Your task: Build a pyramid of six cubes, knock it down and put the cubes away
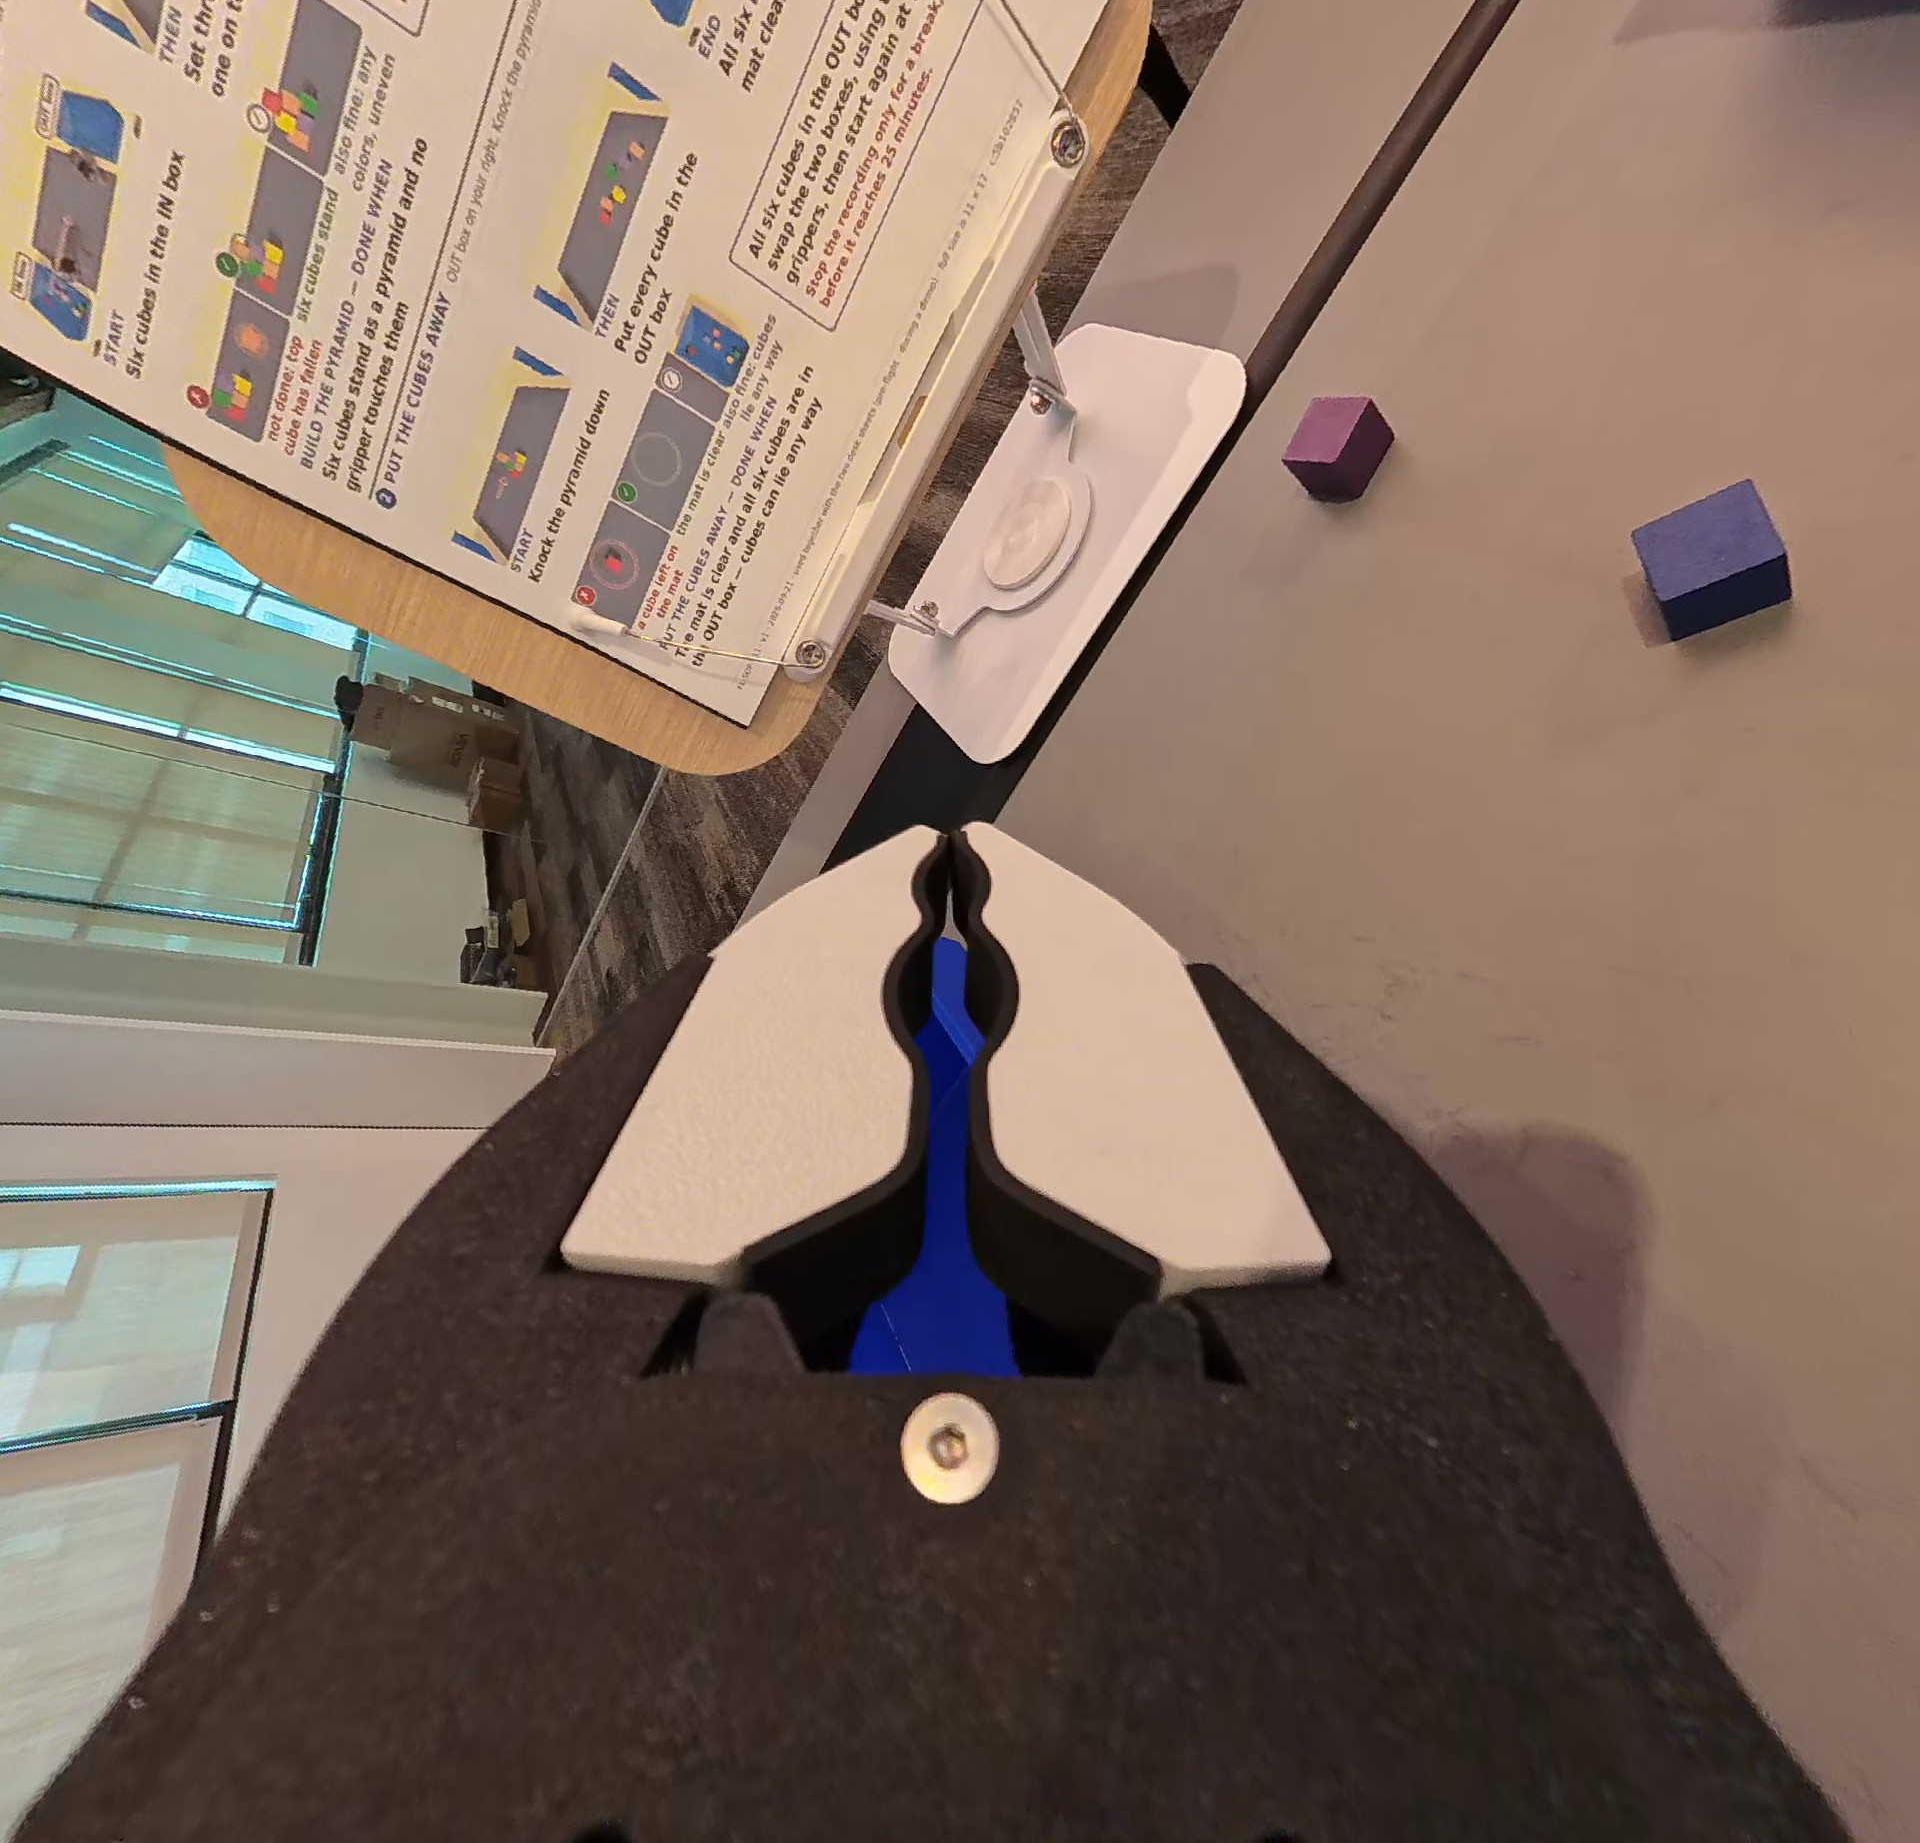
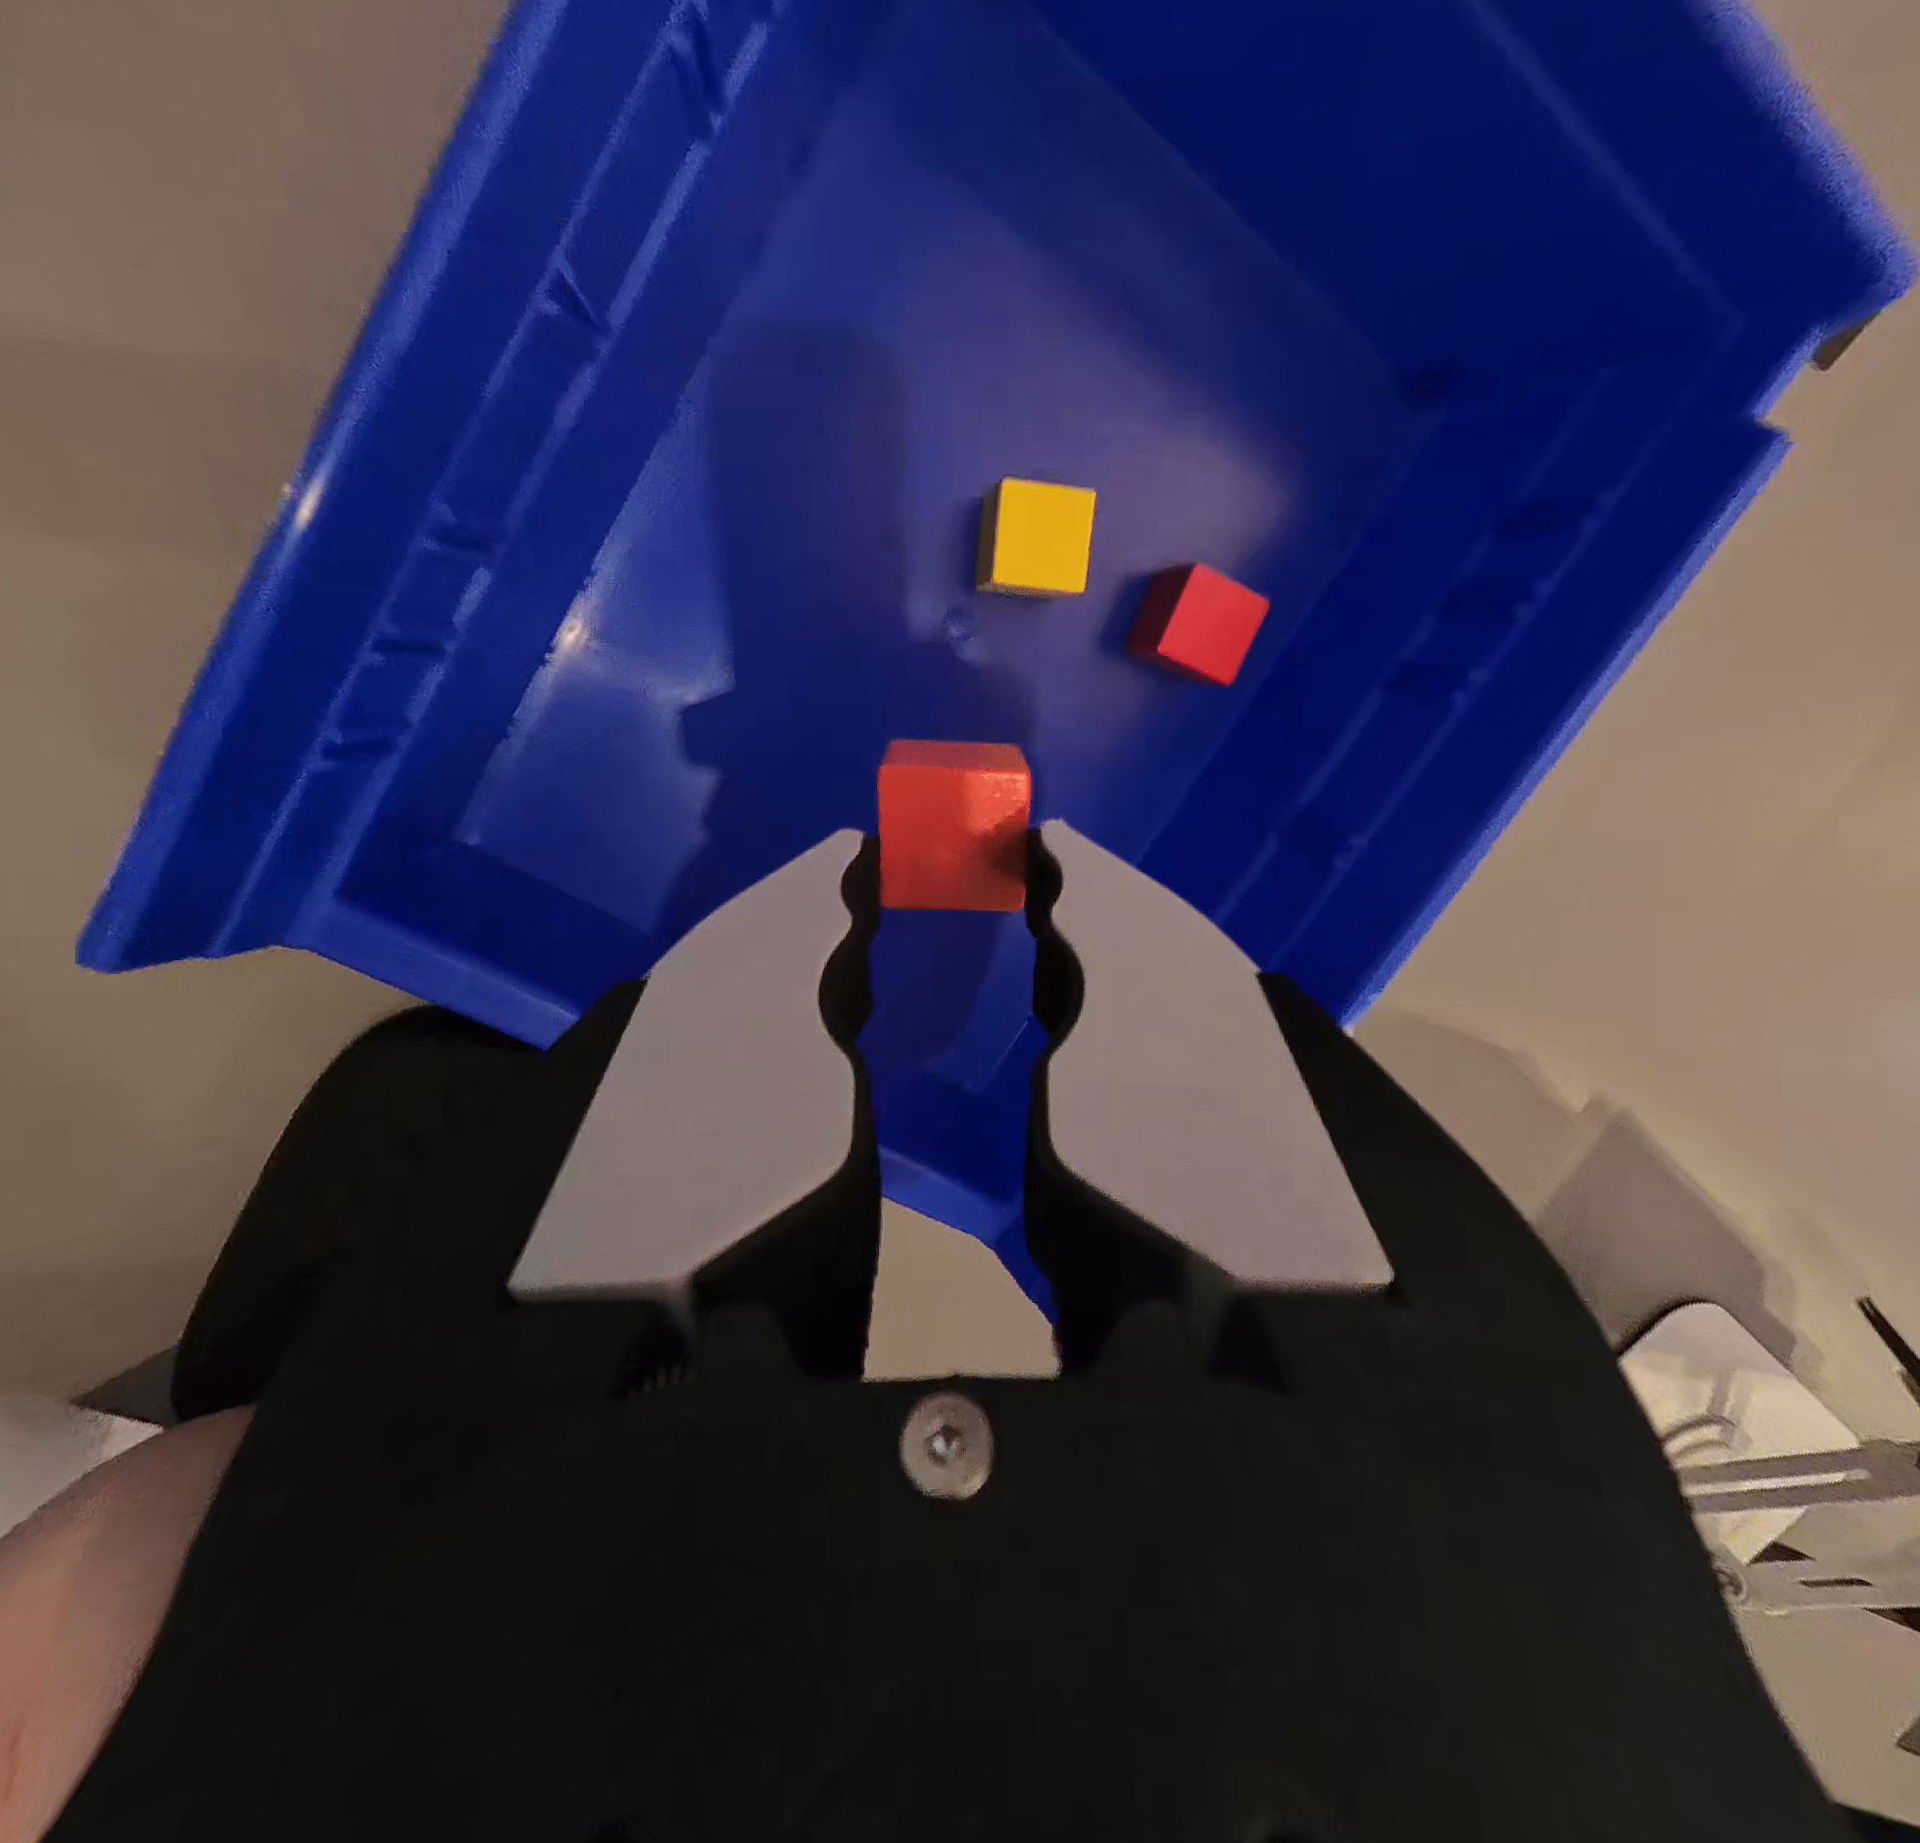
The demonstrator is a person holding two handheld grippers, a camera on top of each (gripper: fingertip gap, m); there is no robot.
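Your right gripper (image 2: 951, 832) pinches the orange cube (image 2: 951, 822) above the blue bin (image 2: 499, 505), ready to drop beside the yellow cube (image 2: 1039, 541). Your left gripper (image 1: 951, 843) is closed empty, parked aside.

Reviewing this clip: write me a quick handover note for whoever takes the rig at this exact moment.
Left gripper: shut, empty, held over the table edge.
Right gripper: shut on the orange cube, held above the open blue bin.
In the bin: yellow cube and red cube, apart on the floor.
On the grey mat: purple cube and blue cube, apart.
Done: pyramid appears knocked down; two cubes binned.
Left: drop orange, then fetch purple and blue. The sixth cube is not in view.
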